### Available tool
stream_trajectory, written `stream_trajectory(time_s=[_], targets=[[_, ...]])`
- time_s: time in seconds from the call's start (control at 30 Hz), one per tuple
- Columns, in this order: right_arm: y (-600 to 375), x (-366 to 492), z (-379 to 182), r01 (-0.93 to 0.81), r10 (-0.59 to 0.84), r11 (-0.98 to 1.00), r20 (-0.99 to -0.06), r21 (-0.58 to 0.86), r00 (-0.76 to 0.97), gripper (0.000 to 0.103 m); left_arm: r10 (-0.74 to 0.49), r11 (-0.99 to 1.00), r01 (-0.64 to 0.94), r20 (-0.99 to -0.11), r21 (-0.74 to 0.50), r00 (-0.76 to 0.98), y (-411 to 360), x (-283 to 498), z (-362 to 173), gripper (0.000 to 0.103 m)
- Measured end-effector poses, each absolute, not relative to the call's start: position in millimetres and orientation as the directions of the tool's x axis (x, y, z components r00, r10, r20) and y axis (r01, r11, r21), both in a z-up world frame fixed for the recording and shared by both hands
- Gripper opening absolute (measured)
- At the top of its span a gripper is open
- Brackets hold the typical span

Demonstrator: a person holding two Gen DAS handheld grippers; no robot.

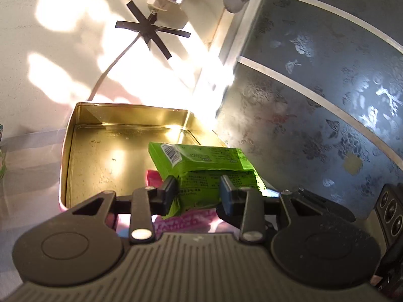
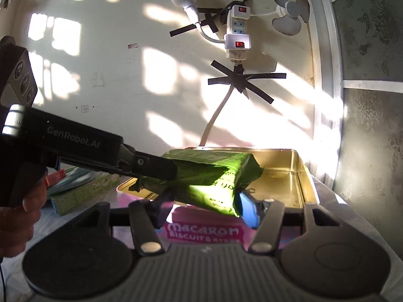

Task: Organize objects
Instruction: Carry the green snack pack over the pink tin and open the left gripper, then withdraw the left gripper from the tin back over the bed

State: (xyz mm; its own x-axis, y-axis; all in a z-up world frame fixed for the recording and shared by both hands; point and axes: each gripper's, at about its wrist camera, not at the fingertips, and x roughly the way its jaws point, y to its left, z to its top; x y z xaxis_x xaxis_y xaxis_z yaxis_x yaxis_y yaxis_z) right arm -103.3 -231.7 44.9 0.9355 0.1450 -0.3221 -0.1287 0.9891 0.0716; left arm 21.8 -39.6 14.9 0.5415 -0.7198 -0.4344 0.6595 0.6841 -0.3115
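Left tool (image 1: 197,191) is clamped on the near end of the green packet (image 1: 201,162); right tool (image 2: 199,202) has the same green packet (image 2: 214,173) between its fingers too, blue pad (image 2: 248,210) pressed on one side. Packet hangs over the near edge of the gold tin (image 1: 75,151), not down in it. The tin looks bare inside, so organizing is barely started. Pink Macaron biscuit box (image 2: 204,230) lies below the packet; a green box (image 2: 78,196) waits on the surface. Packet's long axis runs away from the left tool, barcode end toward the tin's far wall, slightly tilted.
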Motion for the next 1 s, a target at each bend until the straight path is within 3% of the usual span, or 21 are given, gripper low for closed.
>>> stream_trajectory(time_s=[0.23,0.3,0.47,0.77,0.87,1.0], targets=[[-251.4,-14.7,24.9,-0.102,0.137,0.989,-0.407,0.106,0.903,0.055,-0.643,0.756,0.594,-0.478,-0.274,0.599,-69.1,87.2,-1.3,0.040],[-248.8,-2.2,17.6,-0.071,0.096,0.995,-0.415,0.076,0.905,0.062,-0.615,0.780,0.567,-0.494,-0.266,0.614,-73.6,97.9,-7.0,0.040],[-259.7,-9.6,20.8,-0.006,0.053,0.991,-0.360,0.131,0.932,0.063,-0.582,0.807,0.536,-0.483,-0.246,0.654,-71.9,94.1,-6.8,0.040],[-249.5,-107.6,27.8,0.013,0.054,0.967,-0.255,0.253,0.965,0.063,-0.562,0.810,0.579,-0.402,-0.093,0.723,-39.6,2.6,3.1,0.042],[-242.2,-132.7,19.8,0.005,0.080,0.959,-0.285,0.285,0.955,0.063,-0.539,0.816,0.576,-0.429,-0.052,0.725,-25.0,-24.3,-8.5,0.042],[-227.6,-139.9,-2.0,0.019,0.098,0.961,-0.406,0.275,0.909,0.063,-0.465,0.843,0.537,-0.514,-0.010,0.721,-6.2,-38.2,-35.9,0.042]])
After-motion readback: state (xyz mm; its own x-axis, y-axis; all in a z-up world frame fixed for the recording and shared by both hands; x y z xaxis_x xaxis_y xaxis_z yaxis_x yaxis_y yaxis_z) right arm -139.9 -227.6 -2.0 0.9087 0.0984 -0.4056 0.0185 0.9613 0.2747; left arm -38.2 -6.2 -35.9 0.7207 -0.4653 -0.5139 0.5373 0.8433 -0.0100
